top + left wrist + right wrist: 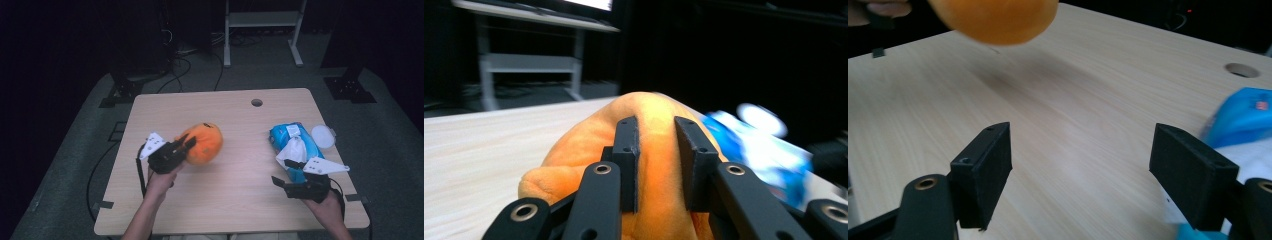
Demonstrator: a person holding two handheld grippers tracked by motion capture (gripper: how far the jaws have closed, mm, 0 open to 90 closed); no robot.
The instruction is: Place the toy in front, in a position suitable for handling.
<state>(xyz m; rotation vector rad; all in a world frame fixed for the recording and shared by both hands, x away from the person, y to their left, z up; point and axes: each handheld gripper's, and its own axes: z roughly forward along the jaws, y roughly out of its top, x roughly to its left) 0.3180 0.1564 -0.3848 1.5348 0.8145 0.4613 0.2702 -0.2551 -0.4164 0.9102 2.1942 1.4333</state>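
Left gripper (186,145) pinches the orange plush pumpkin (205,143) above the table (235,190).
Right gripper (1082,175) is spread, empty; keep the pinch firm, because the plush probably hangs free.

Dark room, grey floor (75,150), white shelf frame (262,20) behind.

plush toy (202,144) table's (220,205) left half | wipes pack (295,150) right side | round lid (322,136) just right of pack
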